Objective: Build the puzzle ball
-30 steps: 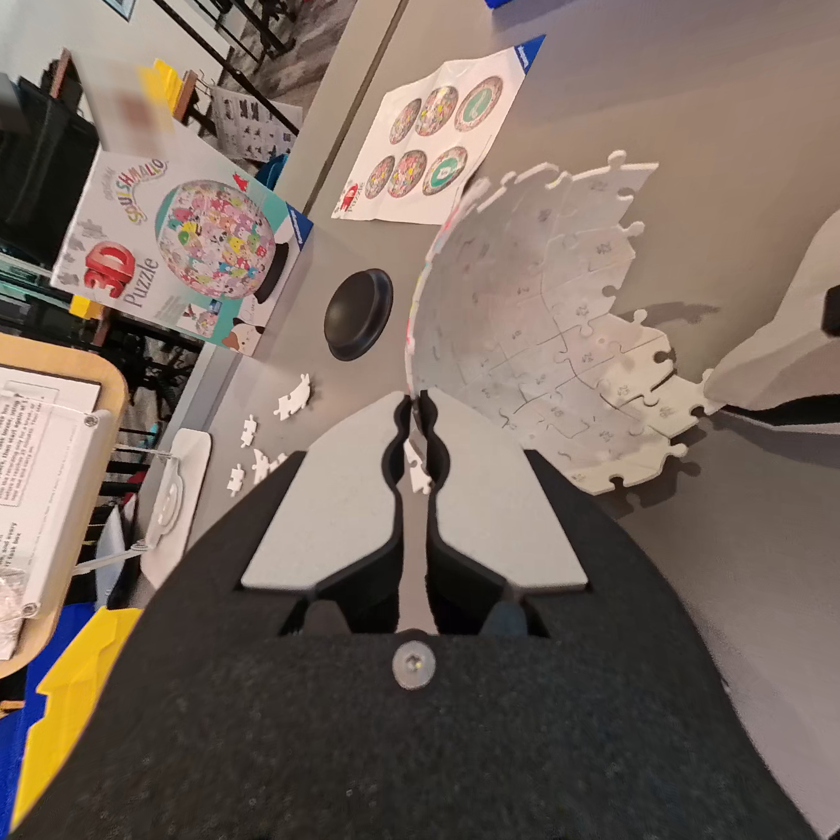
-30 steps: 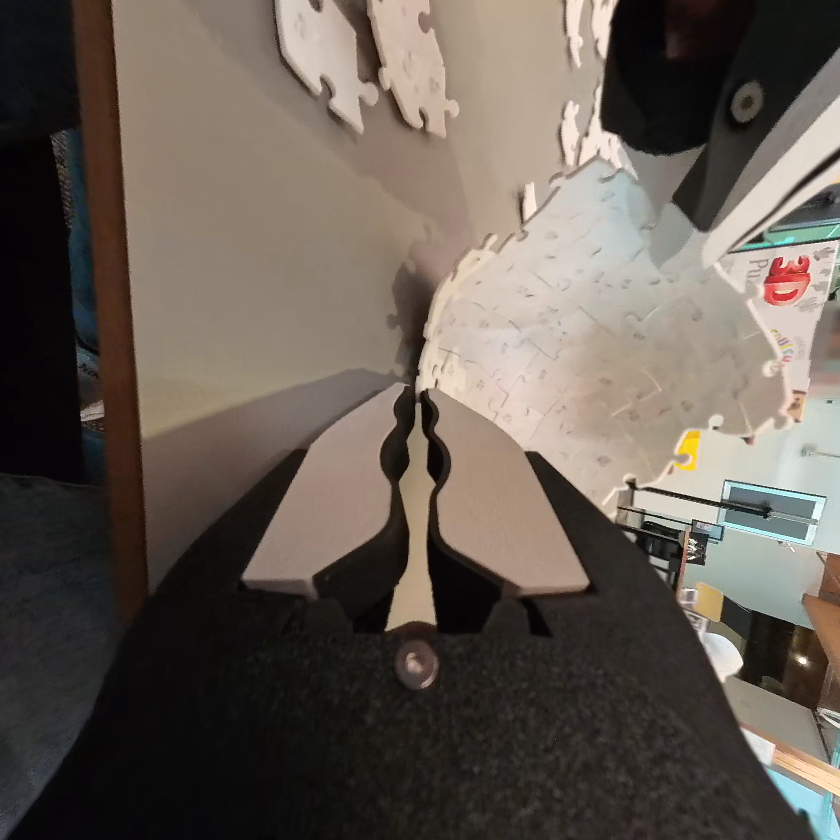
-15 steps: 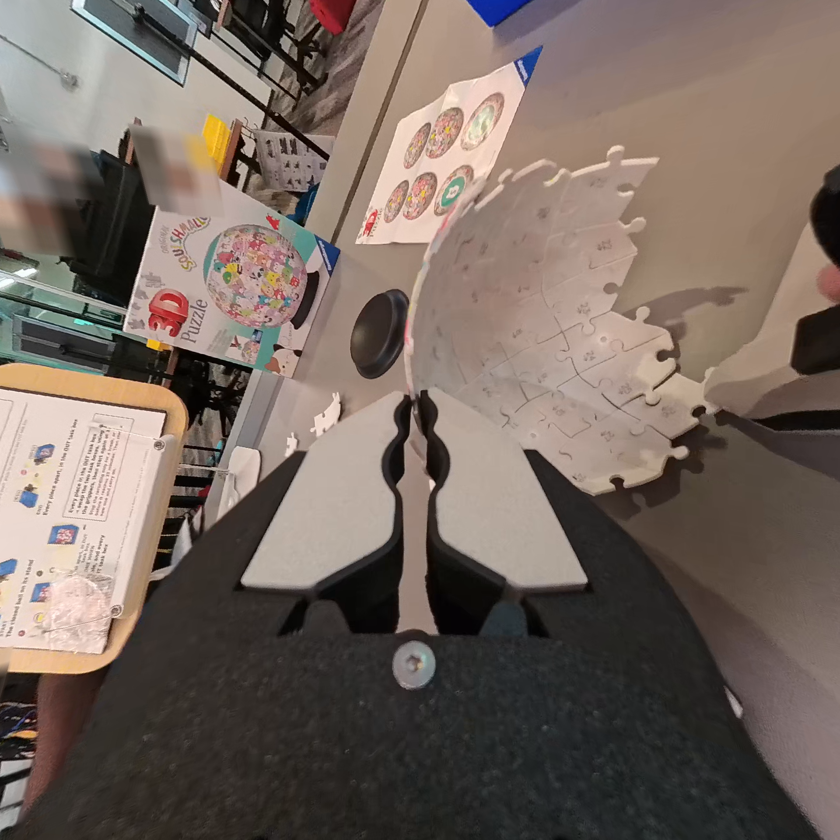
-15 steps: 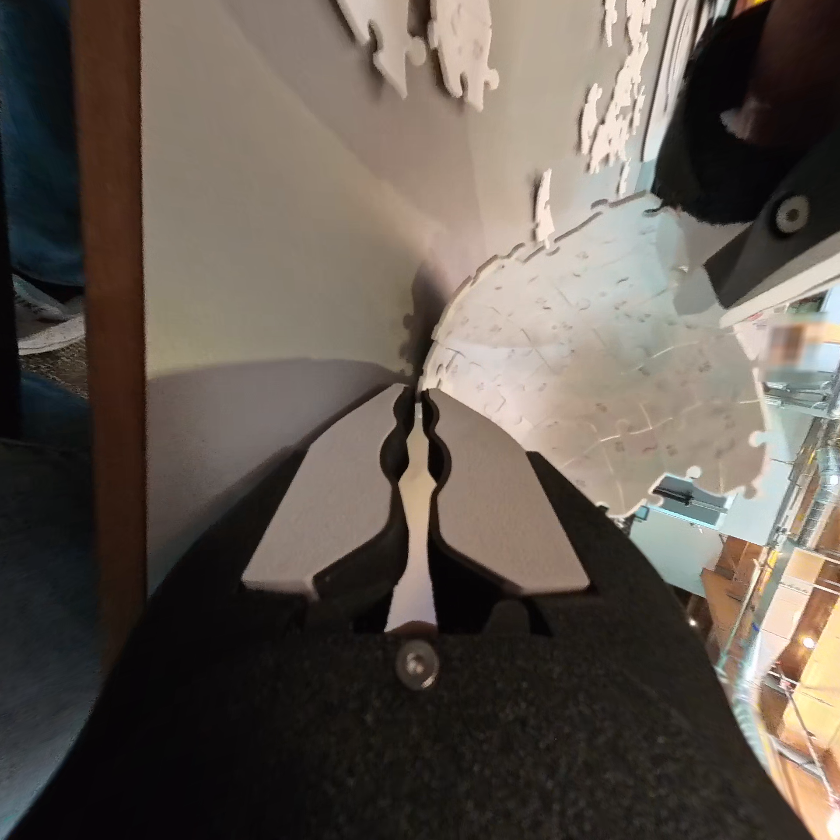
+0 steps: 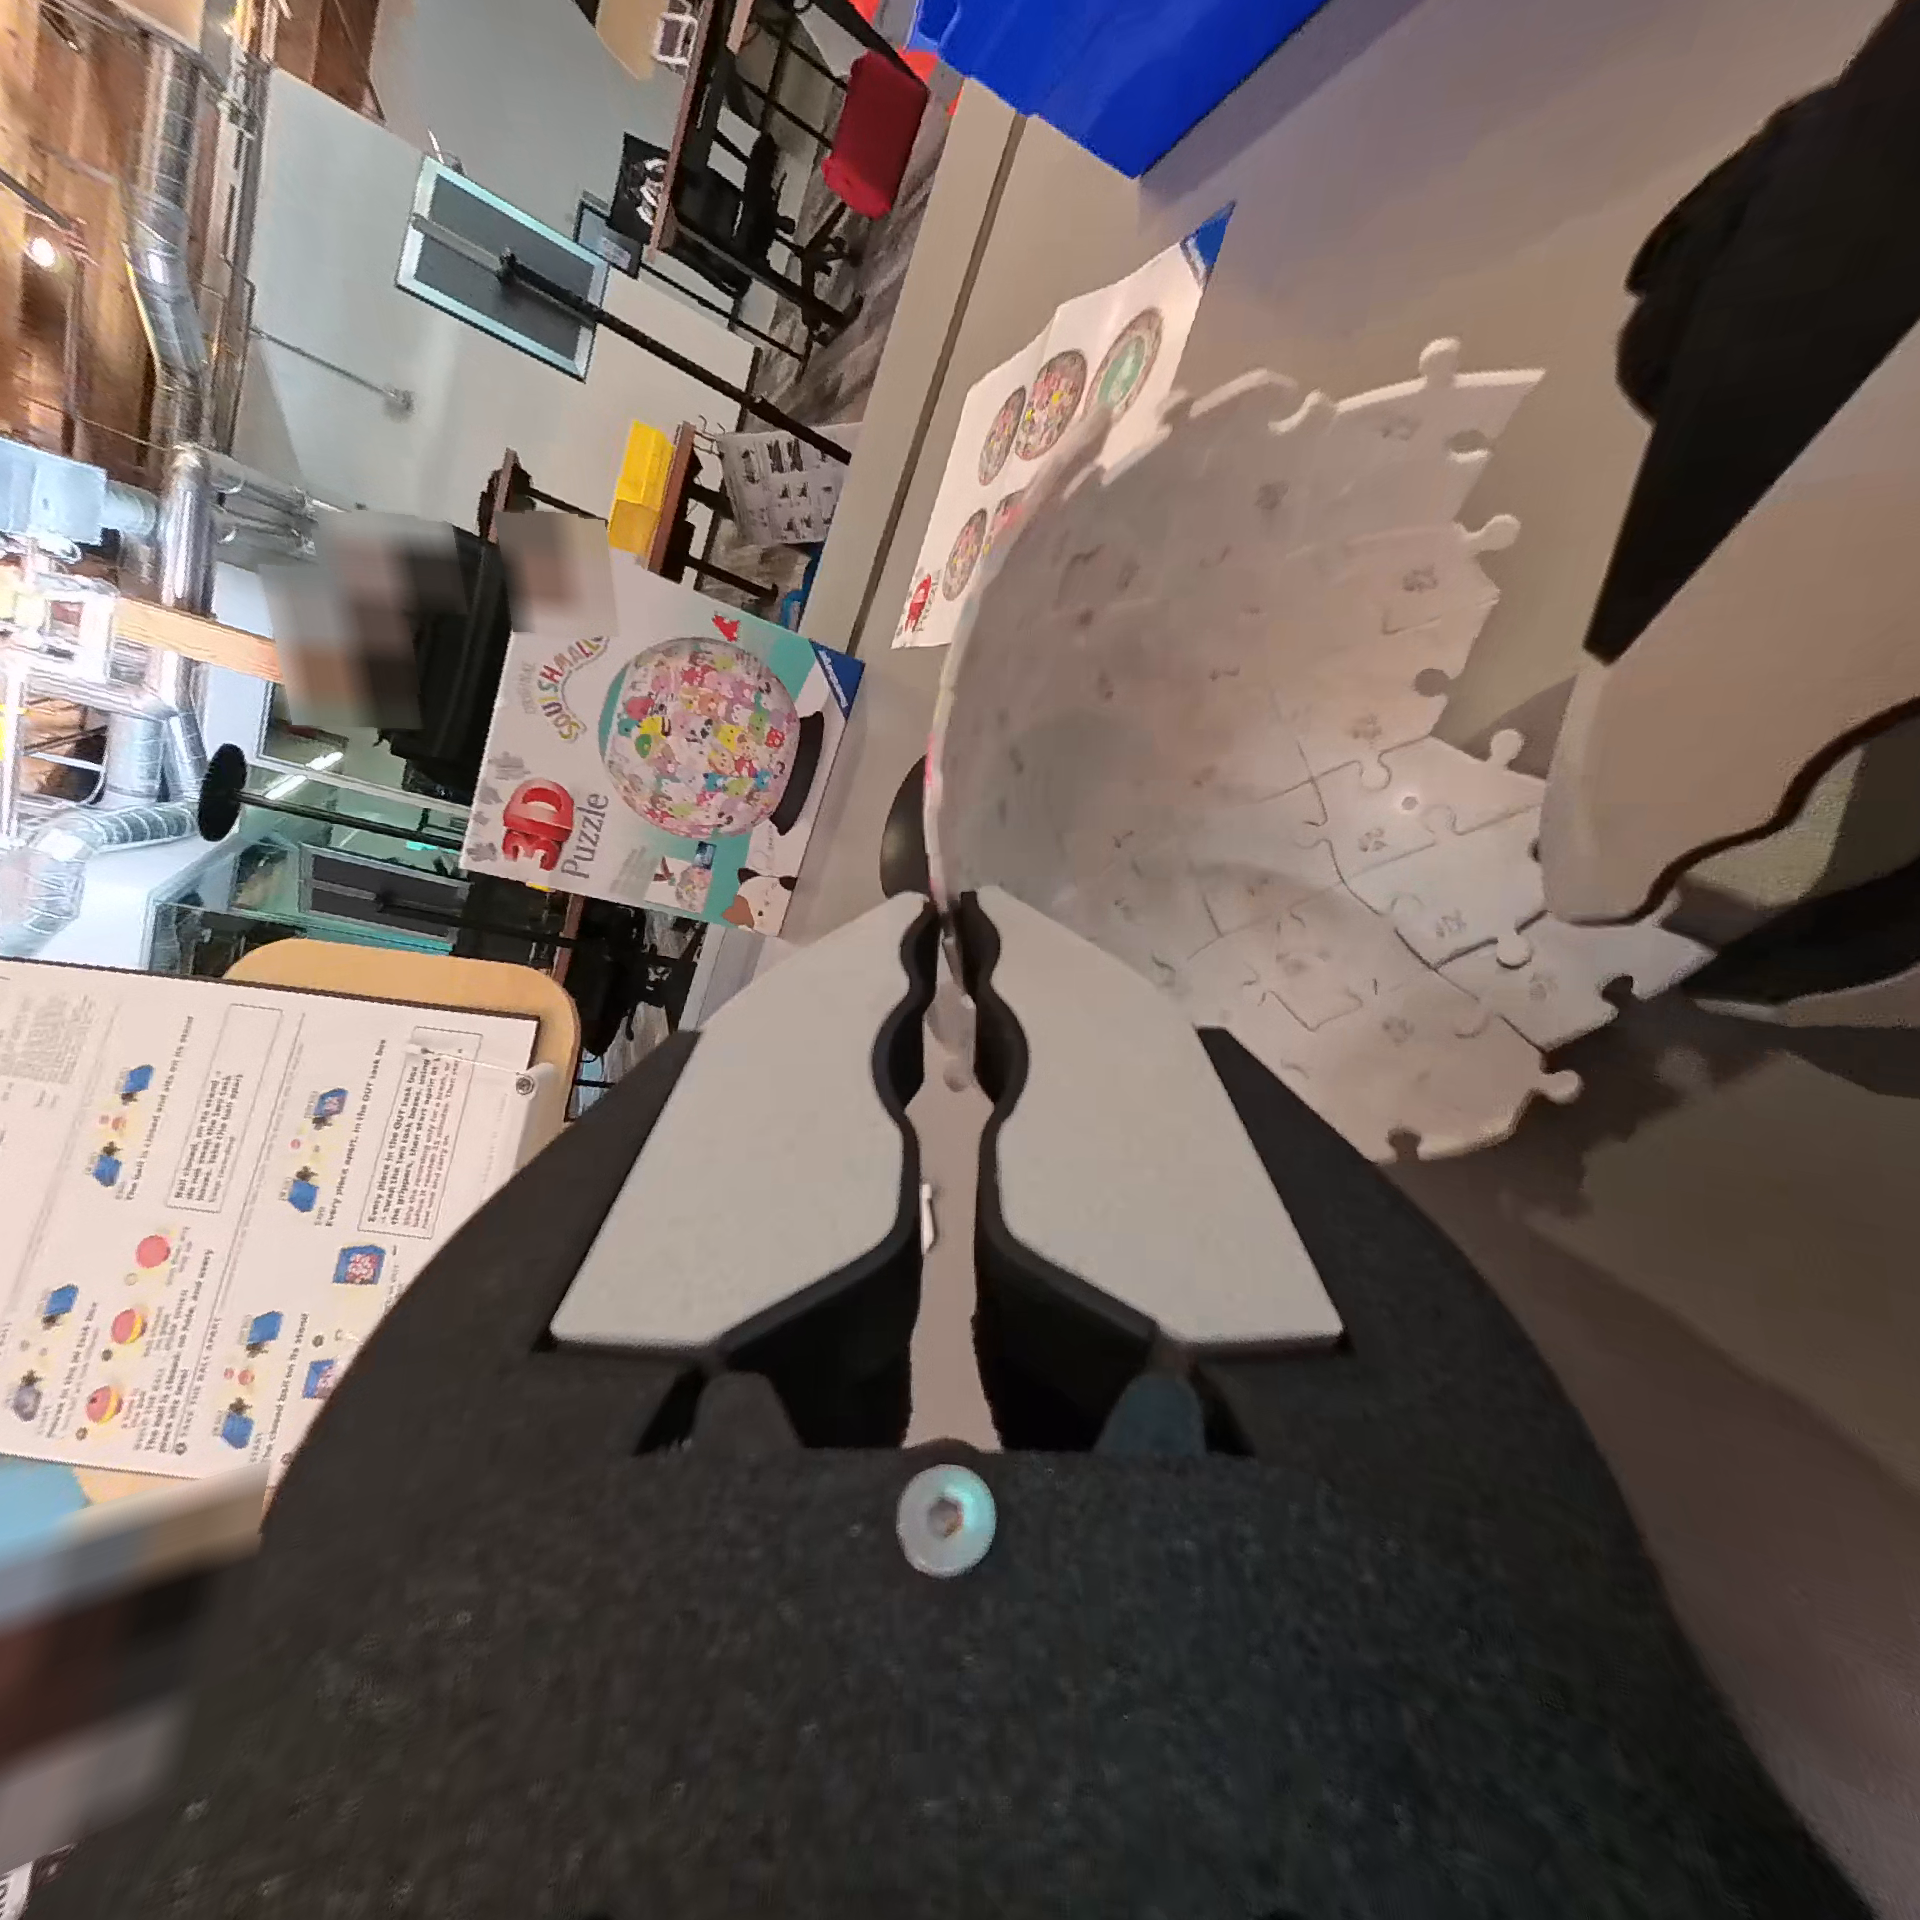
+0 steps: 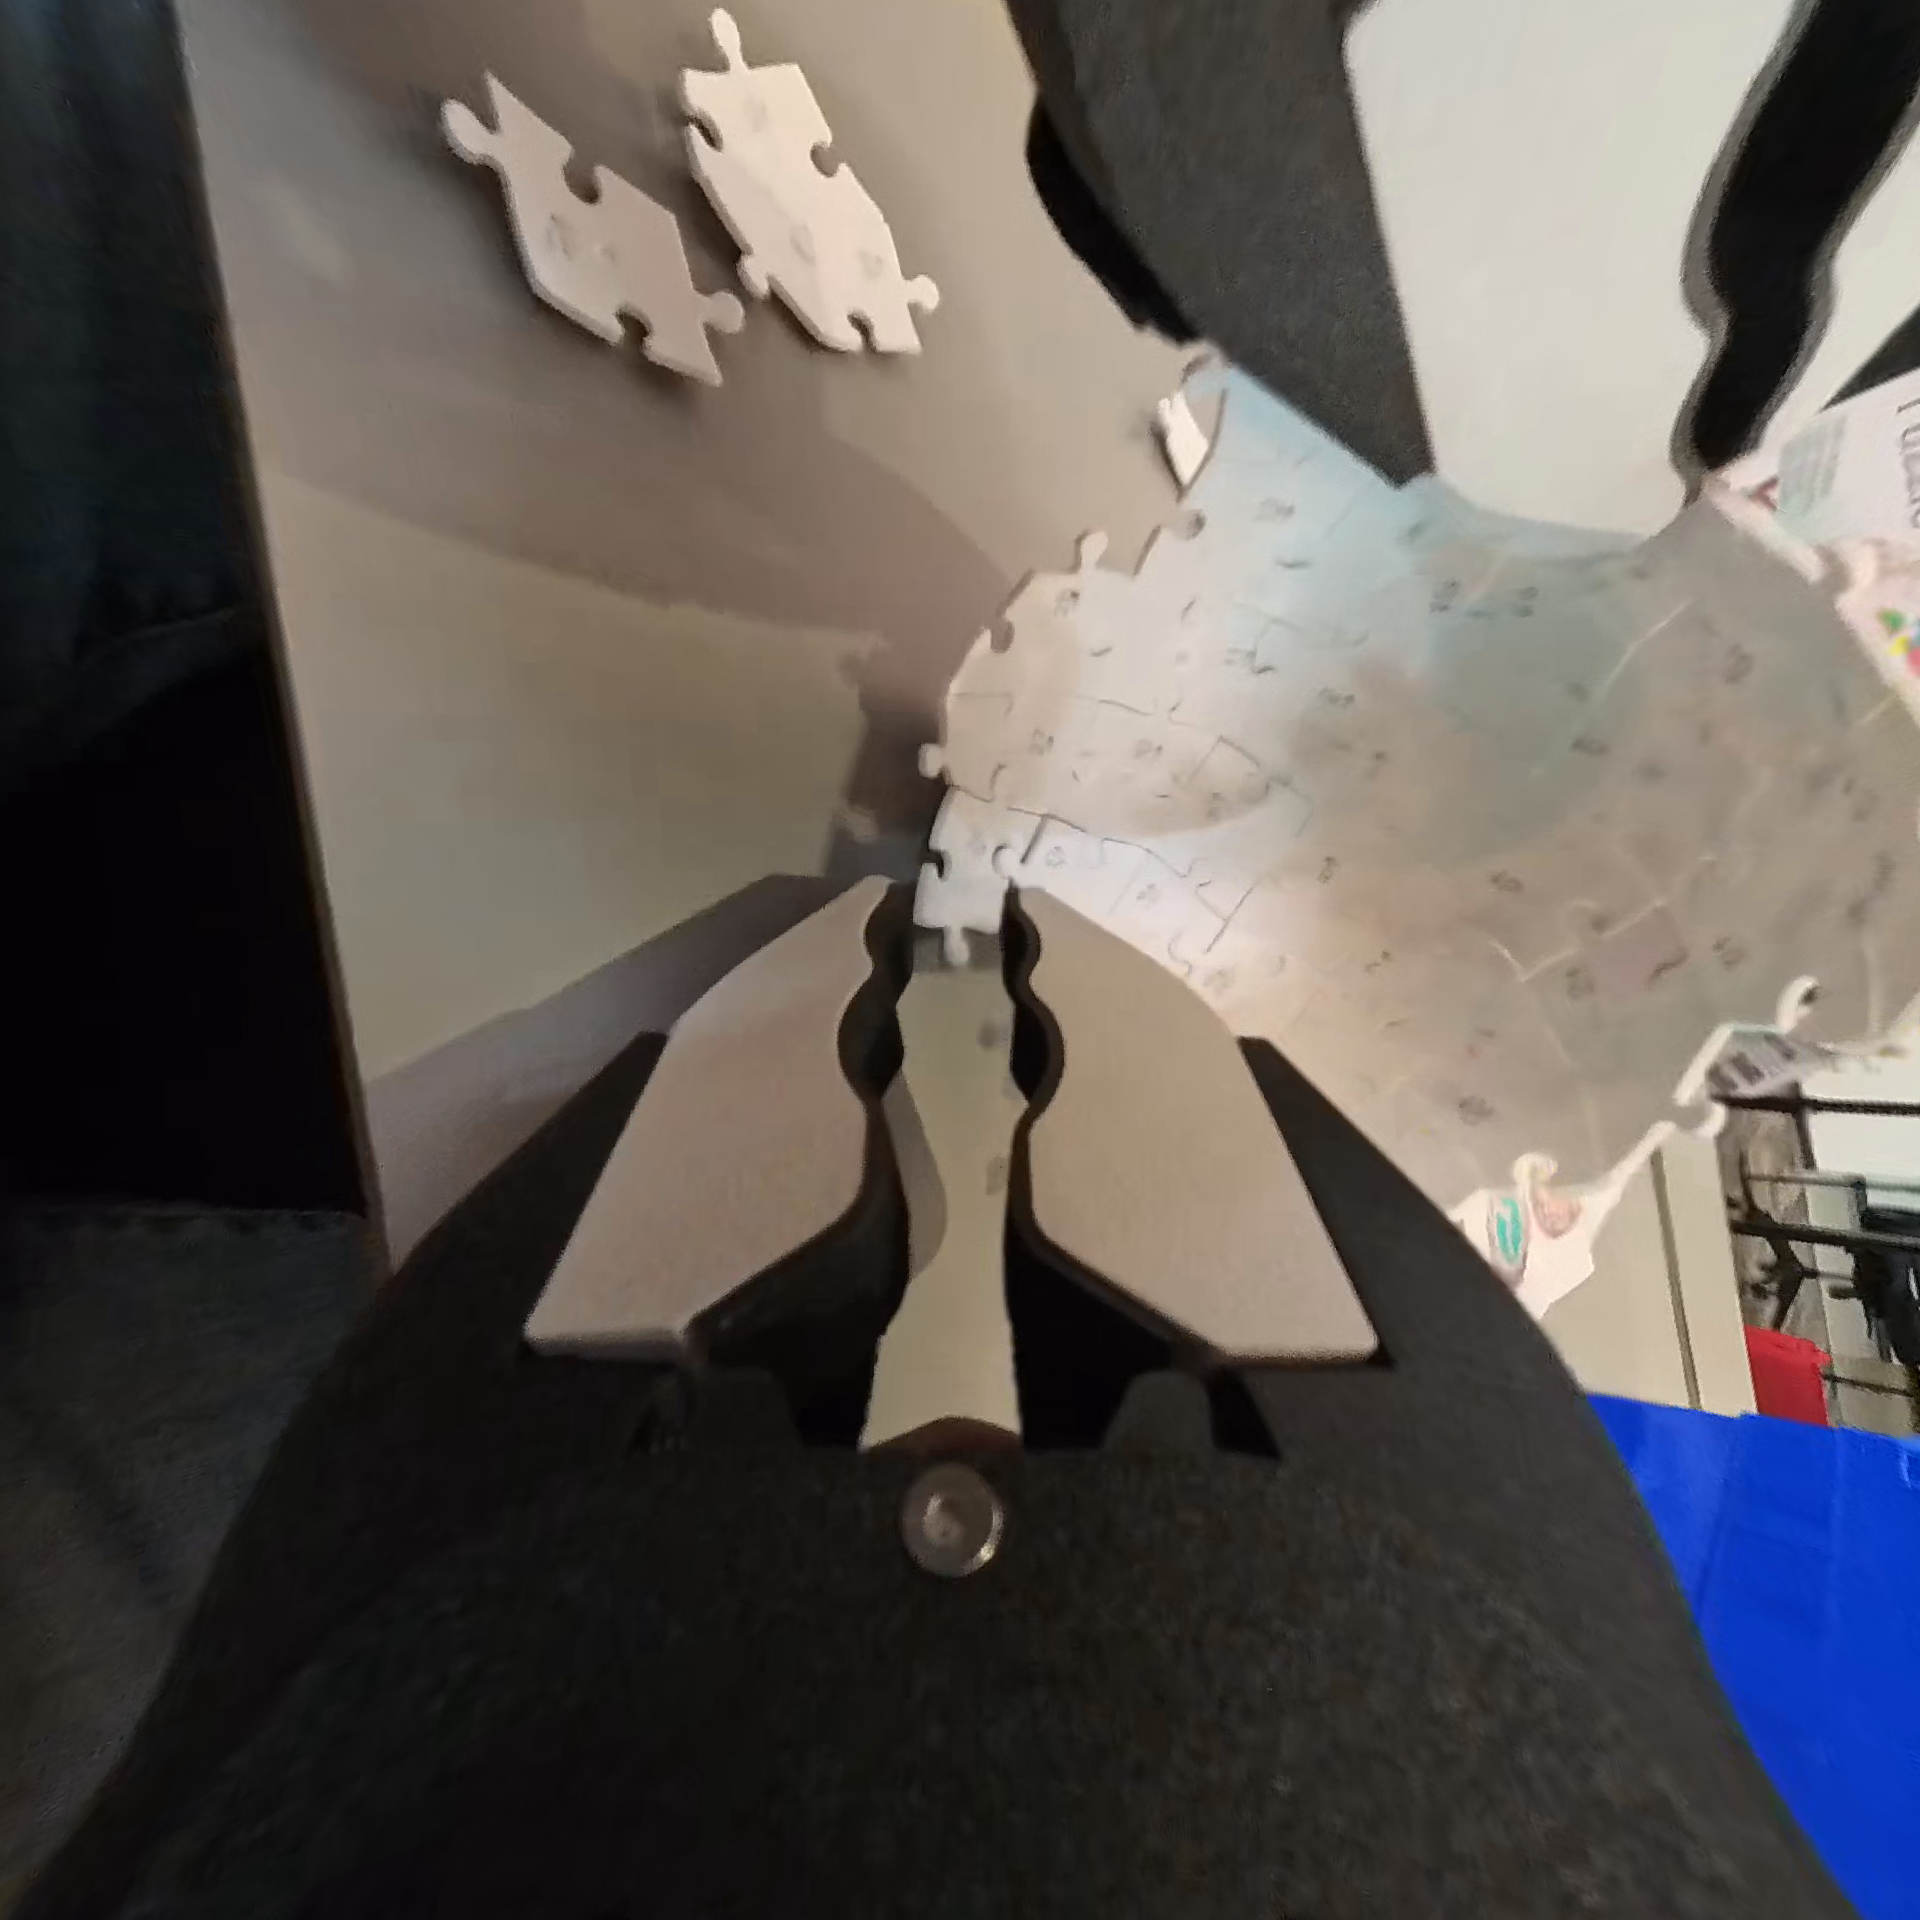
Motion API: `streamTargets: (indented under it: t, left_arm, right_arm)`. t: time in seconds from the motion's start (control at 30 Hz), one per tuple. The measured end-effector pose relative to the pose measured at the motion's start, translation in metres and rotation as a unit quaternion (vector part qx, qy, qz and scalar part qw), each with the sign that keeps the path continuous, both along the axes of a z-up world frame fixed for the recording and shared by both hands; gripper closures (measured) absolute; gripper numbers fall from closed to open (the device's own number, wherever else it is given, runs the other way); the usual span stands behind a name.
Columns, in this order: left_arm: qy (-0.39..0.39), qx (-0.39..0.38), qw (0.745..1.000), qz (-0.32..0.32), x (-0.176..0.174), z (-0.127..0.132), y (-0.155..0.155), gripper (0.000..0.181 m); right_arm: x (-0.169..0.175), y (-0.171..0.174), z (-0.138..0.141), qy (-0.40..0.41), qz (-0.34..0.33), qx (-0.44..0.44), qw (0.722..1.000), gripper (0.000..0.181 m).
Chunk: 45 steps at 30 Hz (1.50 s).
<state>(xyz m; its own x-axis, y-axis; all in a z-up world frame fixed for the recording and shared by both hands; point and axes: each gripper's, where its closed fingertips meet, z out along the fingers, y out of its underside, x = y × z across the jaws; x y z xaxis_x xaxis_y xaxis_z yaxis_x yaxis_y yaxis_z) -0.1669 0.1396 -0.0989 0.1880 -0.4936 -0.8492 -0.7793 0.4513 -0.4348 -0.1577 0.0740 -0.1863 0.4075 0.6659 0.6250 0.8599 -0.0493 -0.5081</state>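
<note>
1. Left of the left tongs (image 5: 948,914), the puzzle box (image 5: 665,779) stood beside a black stand (image 5: 902,831).
2. Those tongs were pressed together, pinching the half-built shell (image 5: 1226,727) by its rim.
3. The right tongs (image 6: 956,894), nearly closed, gripped the opposite rim.
4. Two loose pieces (image 6: 686,260) lay beyond; roughly half the ball seemed unbuilt.

Blue bin (image 6: 1756,1621), red chair (image 5: 875,135)
</note>
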Motion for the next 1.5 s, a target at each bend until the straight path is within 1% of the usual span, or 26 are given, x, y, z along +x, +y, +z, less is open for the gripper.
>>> streamTargets:
  t: [0.07, 0.1, 0.13, 0.2, 0.23, 0.27, 0.33, 0.4, 0.43, 0.5, 0.53, 0.6, 0.7, 0.77, 0.87, 1.1, 1.27, 1.43, 1.5]
  left_arm:
    - [-0.003, 0.006, 1.0, -0.001, 0.001, 0.001, -0.001, 0.178]
    - [-0.003, 0.008, 1.0, -0.001, 0.001, 0.002, -0.001, 0.178]
    - [-0.003, 0.009, 1.0, -0.001, 0.001, 0.002, -0.001, 0.178]
    - [-0.003, 0.01, 1.0, 0.0, 0.001, 0.001, 0.0, 0.178]
    - [-0.003, 0.01, 1.0, 0.001, 0.0, 0.001, 0.0, 0.178]
    - [-0.004, 0.007, 1.0, 0.003, 0.0, 0.001, 0.001, 0.178]
    - [-0.009, -0.01, 1.0, 0.01, -0.003, -0.001, 0.005, 0.178]
    - [-0.013, -0.017, 1.0, 0.015, -0.005, -0.001, 0.008, 0.178]
    - [-0.015, -0.02, 1.0, 0.015, -0.006, -0.001, 0.008, 0.178]
    - [-0.022, -0.03, 0.999, 0.015, -0.006, -0.002, 0.009, 0.178]
    - [-0.028, -0.039, 0.999, 0.015, -0.007, -0.003, 0.009, 0.178]
    - [-0.043, -0.068, 0.997, 0.014, -0.009, -0.004, 0.011, 0.178]
    - [-0.057, -0.088, 0.994, 0.011, -0.011, -0.005, 0.013, 0.179]
    - [-0.06, -0.084, 0.995, 0.007, -0.012, -0.004, 0.012, 0.179]
    - [-0.06, -0.076, 0.995, 0.004, -0.011, -0.003, 0.01, 0.179]
    - [-0.062, -0.074, 0.995, -0.001, -0.007, -0.003, 0.009, 0.179]
    - [-0.064, -0.071, 0.995, -0.012, -0.005, -0.001, 0.006, 0.179]
    - [-0.057, -0.065, 0.996, -0.007, -0.007, -0.003, 0.006, 0.179]
    - [-0.057, -0.068, 0.996, -0.006, -0.008, -0.004, 0.008, 0.179]
  right_arm:
    - [-0.004, -0.003, 0.002, 0.008, 0.018, 0.002, 1.0, 0.167]
    - [-0.007, -0.005, 0.005, 0.014, 0.031, 0.01, 0.999, 0.172]
    - [-0.01, -0.008, 0.01, 0.021, 0.05, 0.02, 0.998, 0.18]
    - [-0.016, -0.011, 0.023, 0.04, 0.074, 0.044, 0.995, 0.181]
    - [-0.015, -0.008, 0.027, 0.052, 0.066, 0.05, 0.995, 0.181]
    - [-0.011, -0.001, 0.028, 0.056, 0.043, 0.05, 0.996, 0.181]
    - [-0.002, 0.013, 0.027, 0.042, 0.004, 0.067, 0.997, 0.181]
    - [0.002, 0.019, 0.018, 0.019, -0.016, 0.051, 0.998, 0.181]
    - [-0.001, 0.019, 0.015, 0.023, -0.012, 0.044, 0.999, 0.181]
    - [-0.007, 0.015, 0.011, 0.029, 0.018, 0.041, 0.999, 0.181]
    - [-0.007, 0.016, 0.01, 0.022, 0.029, 0.052, 0.998, 0.181]
    - [-0.006, 0.022, 0.011, 0.014, 0.031, 0.081, 0.996, 0.181]
    - [-0.011, 0.026, 0.012, 0.025, 0.036, 0.075, 0.996, 0.181]
    - [-0.009, 0.028, 0.01, 0.026, 0.024, 0.063, 0.997, 0.181]
    - [-0.003, 0.028, 0.0, 0.004, 0.008, 0.038, 0.999, 0.181]
    - [-0.002, 0.028, -0.003, 0.001, -0.012, 0.023, 1.0, 0.181]
    - [-0.003, 0.027, -0.004, -0.004, -0.012, 0.015, 1.0, 0.181]
    - [-0.004, 0.027, 0.002, -0.051, 0.001, 0.07, 0.996, 0.181]
    - [-0.007, 0.023, 0.01, -0.044, 0.004, 0.084, 0.995, 0.181]
